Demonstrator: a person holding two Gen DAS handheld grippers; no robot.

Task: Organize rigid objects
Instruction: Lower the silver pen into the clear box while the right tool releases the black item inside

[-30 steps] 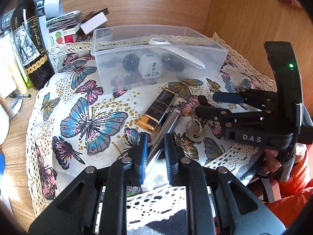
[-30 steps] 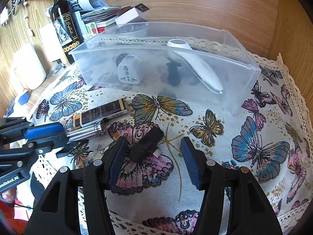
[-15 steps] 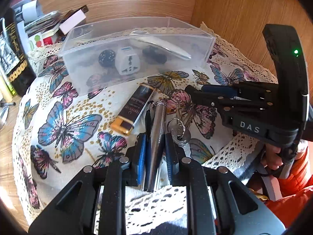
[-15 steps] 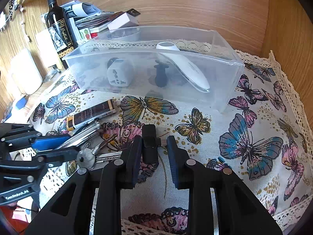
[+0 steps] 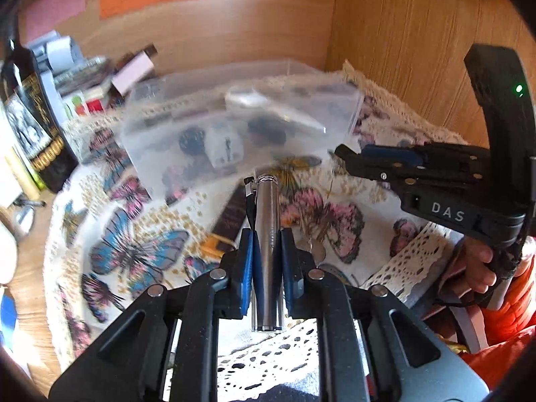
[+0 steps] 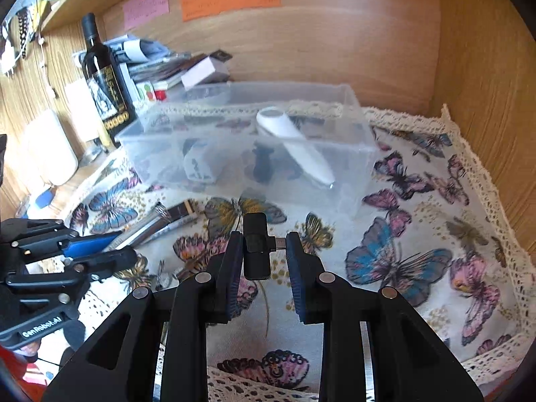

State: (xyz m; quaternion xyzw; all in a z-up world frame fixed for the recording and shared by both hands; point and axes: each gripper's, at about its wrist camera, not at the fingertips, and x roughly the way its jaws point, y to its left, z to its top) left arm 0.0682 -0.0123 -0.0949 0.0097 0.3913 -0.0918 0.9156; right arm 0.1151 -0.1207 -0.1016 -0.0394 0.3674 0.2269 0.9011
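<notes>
My left gripper (image 5: 266, 244) is shut on a silver metal pen-like tube (image 5: 266, 221) and holds it lifted above the butterfly cloth. My right gripper (image 6: 264, 251) is shut on a small black USB adapter (image 6: 256, 248), also raised off the cloth; it shows in the left wrist view (image 5: 348, 160) too. A clear plastic bin (image 6: 348, 167) stands behind, holding a white travel plug (image 6: 197, 167), a white curved device (image 6: 294, 140) and dark items. A black and gold lighter (image 6: 181, 211) and keys (image 5: 313, 244) lie on the cloth.
A dark wine bottle (image 6: 104, 80) and a stack of papers and boxes (image 6: 174, 70) stand at the back left. Wooden walls close the back and right. The left gripper (image 6: 100, 251) shows at the left of the right wrist view.
Both grippers closed on their objects and lifted them: the left raised the silver tube off the cloth, the right raised the black adapter. Both views tilted upward.
</notes>
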